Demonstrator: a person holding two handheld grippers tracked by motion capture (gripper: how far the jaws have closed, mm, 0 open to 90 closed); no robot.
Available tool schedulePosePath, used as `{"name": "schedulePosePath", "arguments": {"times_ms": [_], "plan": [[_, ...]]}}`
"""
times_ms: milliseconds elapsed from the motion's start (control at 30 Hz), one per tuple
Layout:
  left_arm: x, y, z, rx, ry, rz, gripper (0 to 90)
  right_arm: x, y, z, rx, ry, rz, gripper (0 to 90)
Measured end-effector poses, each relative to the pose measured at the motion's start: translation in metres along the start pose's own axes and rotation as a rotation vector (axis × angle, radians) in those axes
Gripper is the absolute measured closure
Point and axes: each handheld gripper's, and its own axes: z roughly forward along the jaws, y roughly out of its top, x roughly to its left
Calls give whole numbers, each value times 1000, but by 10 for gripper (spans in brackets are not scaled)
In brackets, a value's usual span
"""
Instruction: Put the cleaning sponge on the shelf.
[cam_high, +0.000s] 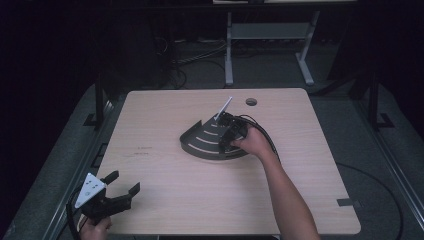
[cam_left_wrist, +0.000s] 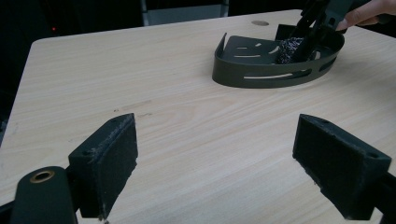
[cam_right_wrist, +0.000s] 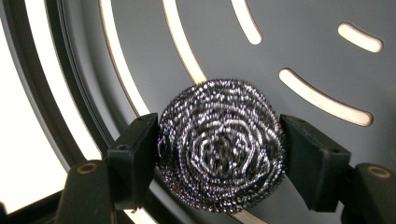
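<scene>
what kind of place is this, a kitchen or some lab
Probably a lab or workshop, not a kitchen: a bare wooden table with a cable hole, loose cables on the dark floor, and a metal-framed bench behind.

Round steel scourer (cam_right_wrist: 220, 147) in slotted tray (cam_right_wrist: 303, 42)

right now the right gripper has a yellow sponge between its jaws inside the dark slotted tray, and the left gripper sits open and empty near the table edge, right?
Not quite. It is no yellow sponge: the right gripper has a round steel wool scourer between its jaws, as the right gripper view shows. The rest holds: it sits inside the dark slotted tray, and the left gripper is open and empty near the table edge.
</scene>
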Motion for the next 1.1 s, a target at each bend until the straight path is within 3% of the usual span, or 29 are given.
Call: {"name": "schedulePosePath", "arguments": {"times_ms": [700, 1100], "plan": [[1, 0, -1, -4, -2, -6, 132, -5, -9, -26, -67, 4, 20, 208], [0, 1, -3, -15, -9, -6, 132, 6, -15, -40, -66, -16, -12, 196]]}}
